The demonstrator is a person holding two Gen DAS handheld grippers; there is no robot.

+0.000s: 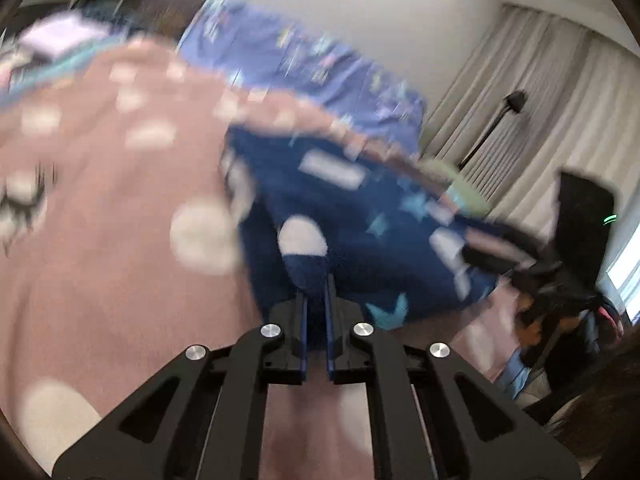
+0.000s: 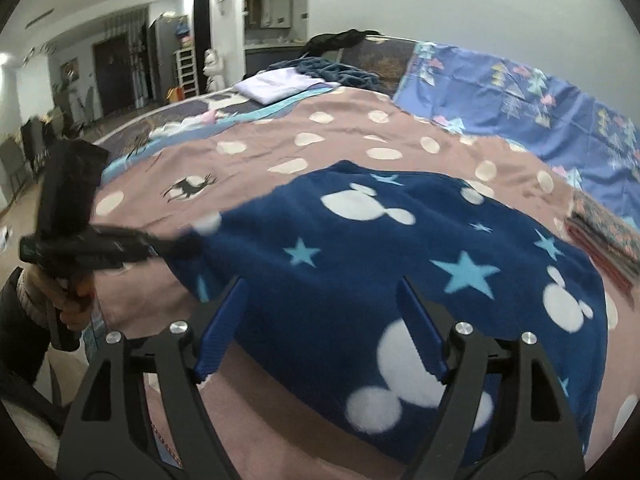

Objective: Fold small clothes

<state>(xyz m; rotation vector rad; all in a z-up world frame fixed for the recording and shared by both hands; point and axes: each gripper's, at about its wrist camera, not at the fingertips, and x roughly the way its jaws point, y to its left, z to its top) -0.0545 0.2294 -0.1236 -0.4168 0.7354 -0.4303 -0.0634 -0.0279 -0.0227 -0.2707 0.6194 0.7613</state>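
Right wrist view: the navy fleece garment (image 2: 380, 264) lies spread, unfolded, on the pink spotted bedcover (image 2: 256, 160). The right gripper (image 2: 320, 320) hovers over its near edge, jaws wide, nothing between them. The left gripper (image 1: 317, 300) is clamped on a corner of the fleece — apparently a first fold beginning; every fold remains.

Garment (image 2: 400, 248) – navy w/ lt-blue stars.

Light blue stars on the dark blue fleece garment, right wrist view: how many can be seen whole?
5: top edge, left middle, large centre, small dark one, right side. Partial ones sit at the edges; folds may hide more.
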